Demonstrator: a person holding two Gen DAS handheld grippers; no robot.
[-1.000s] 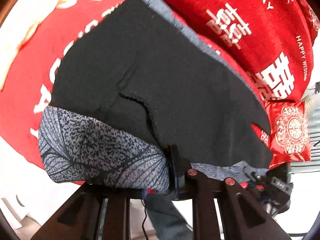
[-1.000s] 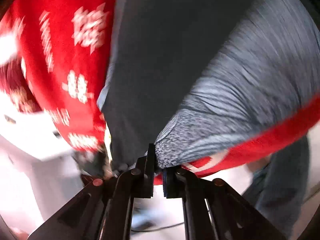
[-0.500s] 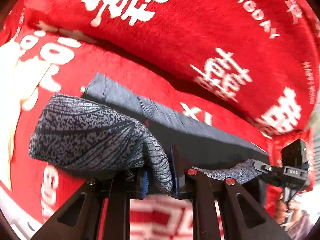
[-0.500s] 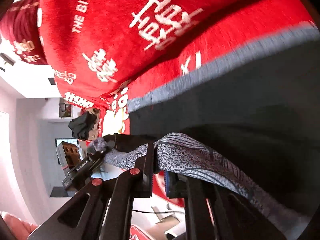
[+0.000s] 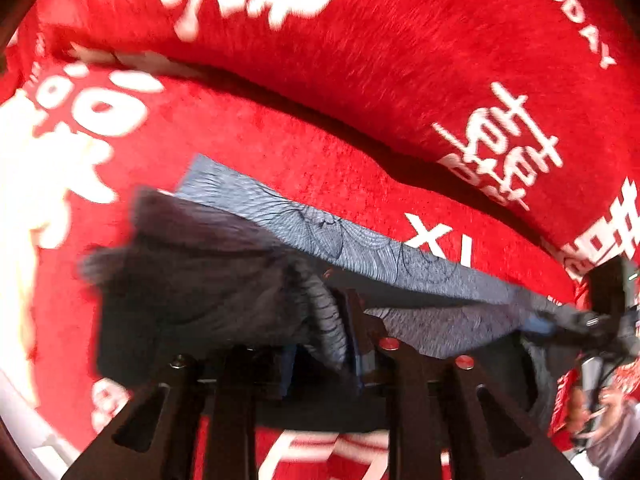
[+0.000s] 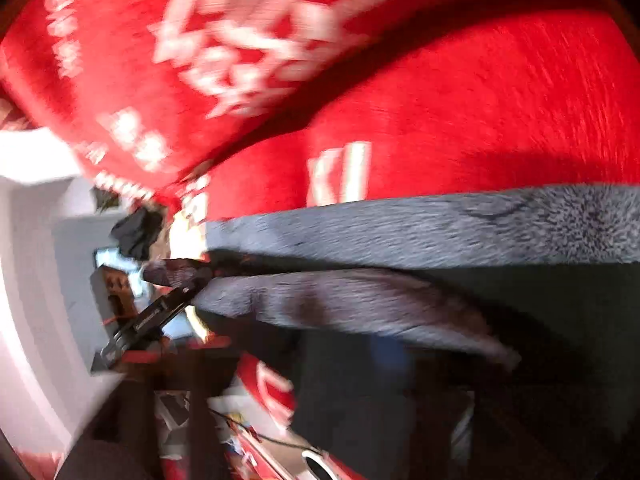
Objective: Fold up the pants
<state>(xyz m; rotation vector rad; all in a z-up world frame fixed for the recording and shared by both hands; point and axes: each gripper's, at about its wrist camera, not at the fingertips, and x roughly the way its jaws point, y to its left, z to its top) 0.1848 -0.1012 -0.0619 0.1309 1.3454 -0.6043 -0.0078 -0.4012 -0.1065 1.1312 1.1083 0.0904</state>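
Note:
The pants (image 5: 400, 256), grey leaf-patterned outside and dark inside, lie folded over on the red sofa seat (image 5: 280, 140). My left gripper (image 5: 320, 356) points down at them with its jaws opening. A fold of the patterned cloth still hangs between the fingers, against the right-hand one (image 5: 356, 340). In the right wrist view the pants (image 6: 440, 228) run across the frame as a grey band over dark cloth. My right gripper (image 6: 332, 392) is blurred and its jaws are opening wide, with the cloth edge lying loose just beyond them. Each gripper shows in the other's view, the left gripper (image 6: 160, 312) and the right gripper (image 5: 592, 320).
The red sofa back (image 5: 400, 40) with white lettering rises right behind the pants. A hand (image 5: 580, 408) shows at the lower right. In the right wrist view a white wall (image 6: 36, 240) and clutter on the floor (image 6: 180, 412) lie beyond the sofa's end.
Both grippers carried the held edge of the pants across the sofa toward its back, folding them. Their jaws, shut on the cloth before, now stand apart and the cloth sags.

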